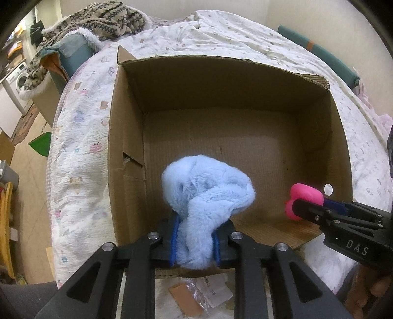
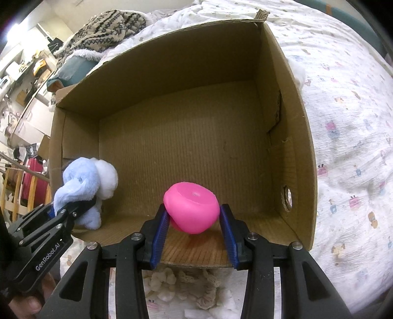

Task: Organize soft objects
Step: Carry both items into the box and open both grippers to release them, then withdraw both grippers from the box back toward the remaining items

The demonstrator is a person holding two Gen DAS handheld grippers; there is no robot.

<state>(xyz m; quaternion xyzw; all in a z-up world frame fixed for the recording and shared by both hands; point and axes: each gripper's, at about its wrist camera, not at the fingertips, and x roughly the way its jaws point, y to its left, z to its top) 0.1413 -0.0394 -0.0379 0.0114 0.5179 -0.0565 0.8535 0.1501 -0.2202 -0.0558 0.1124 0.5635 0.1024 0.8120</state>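
Two grippers work over one open cardboard box [image 1: 127, 137] sitting on a bed with a white printed quilt [image 1: 81, 152].

Left gripper [image 1: 195, 241], bottom centre of the left wrist view: blue-padded fingers clamped on a light blue plush toy [image 1: 206, 196], which bulges up above the fingertips over the box's near edge. From the right wrist view the same toy [image 2: 81, 186] sits at lower left, a white fluffy part showing at its far side.

Right gripper [image 2: 194, 228], bottom centre of its own view: fingers pinch a soft pink ball [image 2: 191, 208], squashed between the blue pads just above the box's near floor. In the left wrist view it enters from the right edge, pink ball [image 1: 304, 201] at its tip, near the right wall.

Box floor beyond both items is bare corrugated card; a round hole [image 2: 287, 196] pierces the right wall.

Surroundings: patterned knit blanket [image 1: 98, 22] heaped at upper left, washing machine [image 1: 19, 81] at far left, scraps of plastic packaging [image 1: 211, 289] below the box edge, lumpy white fabric [image 2: 186, 287] on the quilt at bottom centre.
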